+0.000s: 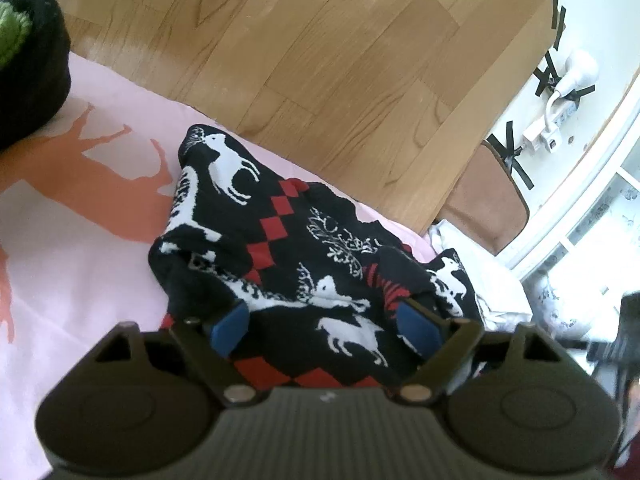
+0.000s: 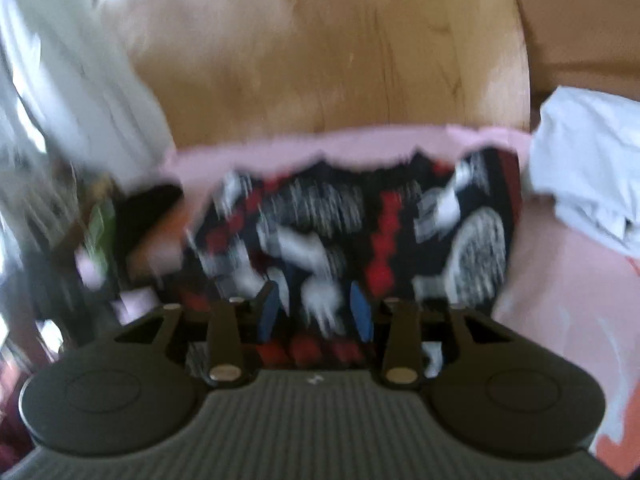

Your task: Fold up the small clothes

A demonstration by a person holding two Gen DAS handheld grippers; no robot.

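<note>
A small black knit sweater (image 1: 288, 240) with white reindeer and red diamonds lies bunched on a pink sheet (image 1: 80, 264) with orange deer prints. My left gripper (image 1: 324, 324) is open just above its near edge, blue pads (image 1: 230, 330) wide apart with the cloth between and below them. In the right wrist view, which is blurred by motion, the same sweater (image 2: 360, 232) spreads across the pink sheet (image 2: 560, 280). My right gripper (image 2: 314, 312) is open over its near part, blue pads (image 2: 360, 312) apart, holding nothing.
A black garment with a green patch (image 1: 28, 60) lies at the far left of the sheet. White cloth (image 1: 492, 280) (image 2: 588, 168) lies by the sweater's other side. Wooden floor (image 1: 320, 60) runs beyond the sheet, with a brown chair seat (image 1: 484, 204) and taped cables (image 1: 556, 80).
</note>
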